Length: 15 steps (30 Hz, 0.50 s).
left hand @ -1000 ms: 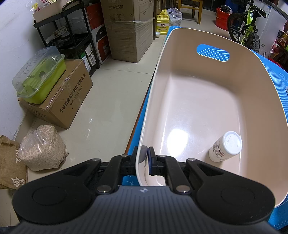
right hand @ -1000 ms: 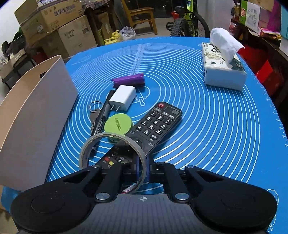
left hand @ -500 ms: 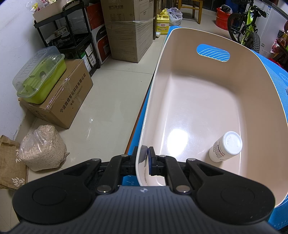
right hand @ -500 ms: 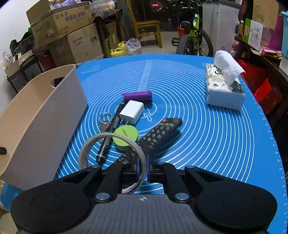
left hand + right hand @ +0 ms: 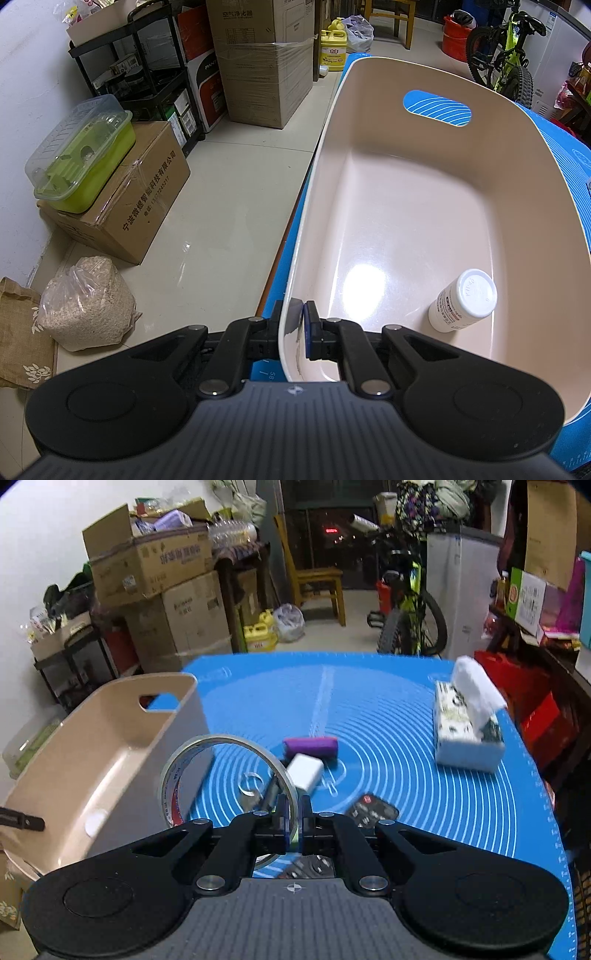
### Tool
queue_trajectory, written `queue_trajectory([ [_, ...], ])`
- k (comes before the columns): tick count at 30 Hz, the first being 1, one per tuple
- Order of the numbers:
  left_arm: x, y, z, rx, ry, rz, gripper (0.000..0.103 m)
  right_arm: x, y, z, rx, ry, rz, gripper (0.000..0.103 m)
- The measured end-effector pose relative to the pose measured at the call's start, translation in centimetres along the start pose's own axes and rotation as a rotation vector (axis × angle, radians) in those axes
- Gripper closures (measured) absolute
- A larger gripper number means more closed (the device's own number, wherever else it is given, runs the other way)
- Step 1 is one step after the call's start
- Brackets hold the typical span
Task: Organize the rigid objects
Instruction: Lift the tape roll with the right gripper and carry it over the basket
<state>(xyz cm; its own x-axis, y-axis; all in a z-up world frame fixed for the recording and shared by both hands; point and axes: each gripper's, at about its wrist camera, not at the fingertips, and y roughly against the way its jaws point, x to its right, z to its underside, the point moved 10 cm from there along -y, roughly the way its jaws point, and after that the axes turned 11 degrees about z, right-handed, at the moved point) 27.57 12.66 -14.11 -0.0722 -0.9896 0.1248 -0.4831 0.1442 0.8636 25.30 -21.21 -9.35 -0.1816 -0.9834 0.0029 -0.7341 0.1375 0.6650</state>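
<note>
Tape, a clear roll, stands on edge in the right gripper, whose fingers are clenched on the roll's band at its lower right, one inside the ring and one outside, so the hoop hangs up and to the left, raised off the table. Held by its thin wall this way, the roll likely can be let fall simply by parting the fingers. The bin sits at nine to ten o'clock of the roll, open top up, which suggests the carry is headed there. In the left view the left gripper has its fingers clamped on the bin's near rim, one outside the wall and one inside, probably to steady the light tub against sliding on the table while things drop in. A white bottle already lies on its side on the bin floor at four o'clock, so the task looks begun, not finished. On the table beyond the roll a purple case, a white charger, keys and a remote wait at twelve to two o'clock; the tissue box stands well apart at two o'clock.
</note>
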Motion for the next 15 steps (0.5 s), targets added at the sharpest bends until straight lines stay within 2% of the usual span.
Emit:
queue_trajectory([
  [9,0.0,0.1,-0.1,-0.001,-0.002,-0.002,0.092,-5.2,3.0,-4.9,0.117,0.019,-0.096,0.088],
  [15,0.0,0.1,-0.1,-0.001,-0.002,-0.002,0.092,-10.2,3.1,-6.7,0.138,0.064,-0.164,0.088],
])
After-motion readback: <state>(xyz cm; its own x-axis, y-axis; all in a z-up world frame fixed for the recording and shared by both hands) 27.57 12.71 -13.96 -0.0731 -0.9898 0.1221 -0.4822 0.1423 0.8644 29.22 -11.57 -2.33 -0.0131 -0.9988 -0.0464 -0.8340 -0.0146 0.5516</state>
